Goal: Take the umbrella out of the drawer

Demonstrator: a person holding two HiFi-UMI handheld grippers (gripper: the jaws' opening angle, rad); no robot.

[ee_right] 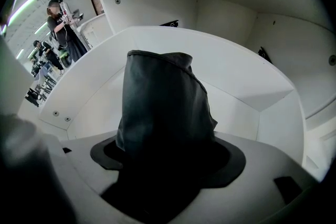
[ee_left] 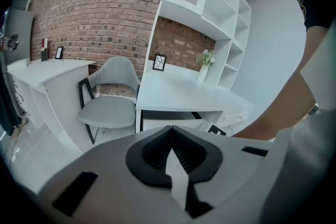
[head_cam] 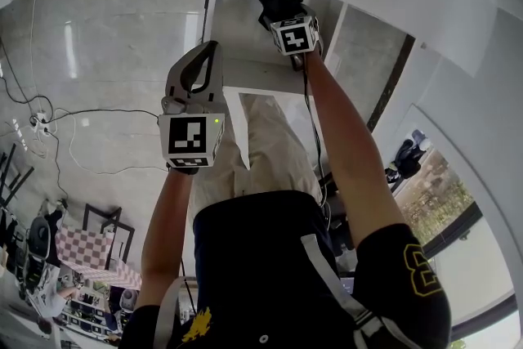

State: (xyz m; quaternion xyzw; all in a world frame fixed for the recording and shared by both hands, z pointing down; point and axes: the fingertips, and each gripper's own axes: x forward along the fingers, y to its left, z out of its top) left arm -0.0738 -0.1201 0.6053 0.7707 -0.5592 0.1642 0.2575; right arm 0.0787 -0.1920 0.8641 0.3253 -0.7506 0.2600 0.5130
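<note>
Umbrella fills right tool — jaws wide, clamped for lifting from drawer; left tool closed, empty.

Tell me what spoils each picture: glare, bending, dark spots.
Head view: lamp glare streaks the floor, and straight edges bow. Left gripper view: the brick wall bulges and the corners go black. Right gripper view: the umbrella is a dark mass, its lower part lost in shadow.
</note>
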